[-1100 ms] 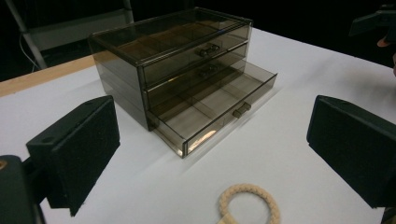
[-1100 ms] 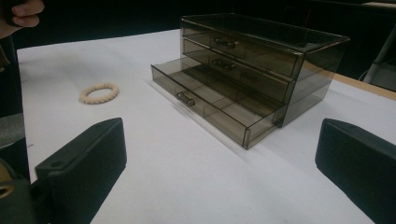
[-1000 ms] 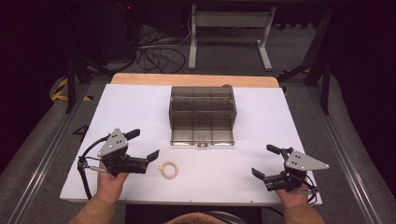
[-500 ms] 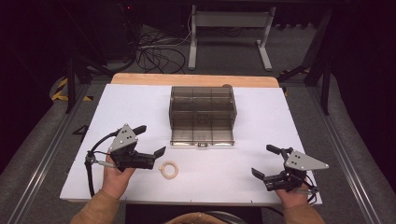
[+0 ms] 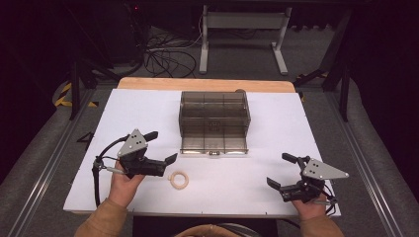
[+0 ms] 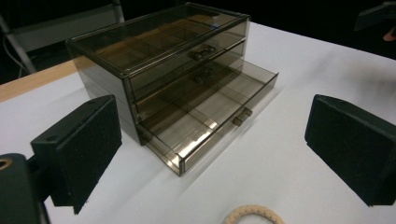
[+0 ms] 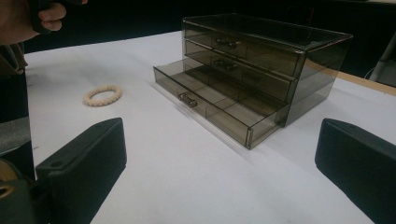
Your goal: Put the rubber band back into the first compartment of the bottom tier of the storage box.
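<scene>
Cream-coloured and beaded, a small bracelet (image 5: 179,180) lies flat on the white worktop (image 5: 276,128), near its front edge and a little left of centre. The left tongs (image 5: 165,148) hover just beside it on its left, jaws spread wide and holding nothing; one jaw tip reaches close to the ring's upper left without touching it. In the left gripper view the bracelet (image 6: 252,215) shows at the bottom edge, low between the two black jaws, with bare white surface around it.

Behind the bracelet, toward the middle of the worktop, stands a smoky transparent drawer box (image 5: 214,118) with three drawers. Its bottom drawer (image 5: 213,144) is pulled out toward the person, and its divided compartments look empty in the gripper views; the upper two drawers sit closed, each with a small handle.

Well apart on the other side, the right tongs (image 5: 281,170) rest near the front right corner of the worktop, jaws likewise wide open and empty. In the right gripper view the bracelet (image 7: 102,95) lies to the left of the open drawer (image 7: 215,105), clear of the box.
</scene>
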A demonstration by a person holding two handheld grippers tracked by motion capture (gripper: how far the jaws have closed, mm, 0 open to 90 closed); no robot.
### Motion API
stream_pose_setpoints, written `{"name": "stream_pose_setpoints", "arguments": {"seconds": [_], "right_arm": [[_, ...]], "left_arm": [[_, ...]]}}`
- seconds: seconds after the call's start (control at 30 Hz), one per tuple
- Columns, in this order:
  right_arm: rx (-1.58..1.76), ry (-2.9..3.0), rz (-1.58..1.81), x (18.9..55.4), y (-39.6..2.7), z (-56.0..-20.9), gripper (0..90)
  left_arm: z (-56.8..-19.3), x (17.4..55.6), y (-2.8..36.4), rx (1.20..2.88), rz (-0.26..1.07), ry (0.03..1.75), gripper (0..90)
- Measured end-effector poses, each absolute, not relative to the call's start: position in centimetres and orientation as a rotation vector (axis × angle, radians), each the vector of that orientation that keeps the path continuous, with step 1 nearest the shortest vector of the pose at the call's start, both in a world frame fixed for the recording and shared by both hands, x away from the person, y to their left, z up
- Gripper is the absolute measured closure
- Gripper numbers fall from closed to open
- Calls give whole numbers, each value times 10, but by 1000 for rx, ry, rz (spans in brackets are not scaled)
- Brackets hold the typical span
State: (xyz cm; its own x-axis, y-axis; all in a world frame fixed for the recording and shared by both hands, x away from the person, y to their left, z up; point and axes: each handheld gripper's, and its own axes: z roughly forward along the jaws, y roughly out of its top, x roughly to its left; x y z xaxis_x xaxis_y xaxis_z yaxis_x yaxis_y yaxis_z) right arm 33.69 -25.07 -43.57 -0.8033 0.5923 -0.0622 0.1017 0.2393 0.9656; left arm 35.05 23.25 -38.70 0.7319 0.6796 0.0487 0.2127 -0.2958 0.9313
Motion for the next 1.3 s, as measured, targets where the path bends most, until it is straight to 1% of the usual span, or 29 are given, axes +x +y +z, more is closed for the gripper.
{"name": "stream_pose_setpoints", "arguments": {"seconds": [0.2, 0.3, 0.5, 0.6, 0.9, 0.93, 1.03, 1.2, 1.3], "right_arm": [[634, 2107, 1595, 337, -251, -436, 28], [636, 2111, 1595, 337, -251, -436, 30], [639, 2113, 1597, 338, -251, -436, 34], [638, 2115, 1598, 338, -251, -436, 37], [632, 2124, 1600, 338, -250, -437, 41], [632, 2125, 1601, 338, -250, -437, 41], [631, 2127, 1599, 338, -250, -437, 41], [630, 2131, 1599, 338, -250, -437, 43], [627, 2135, 1600, 338, -250, -437, 43]], "left_arm": [[-387, 351, 235, 1867, 489, 691, 46], [-387, 351, 236, 1879, 441, 691, 47], [-389, 352, 233, 1948, 462, 693, 55], [-391, 353, 230, 2000, 456, 699, 84], [-395, 356, 228, 2079, 445, 746, 131], [-396, 356, 227, 2091, 430, 744, 154], [-399, 357, 225, 2118, 408, 765, 164], [-402, 357, 222, 2154, 405, 765, 188], [-403, 359, 221, 2181, 399, 759, 217]]}}
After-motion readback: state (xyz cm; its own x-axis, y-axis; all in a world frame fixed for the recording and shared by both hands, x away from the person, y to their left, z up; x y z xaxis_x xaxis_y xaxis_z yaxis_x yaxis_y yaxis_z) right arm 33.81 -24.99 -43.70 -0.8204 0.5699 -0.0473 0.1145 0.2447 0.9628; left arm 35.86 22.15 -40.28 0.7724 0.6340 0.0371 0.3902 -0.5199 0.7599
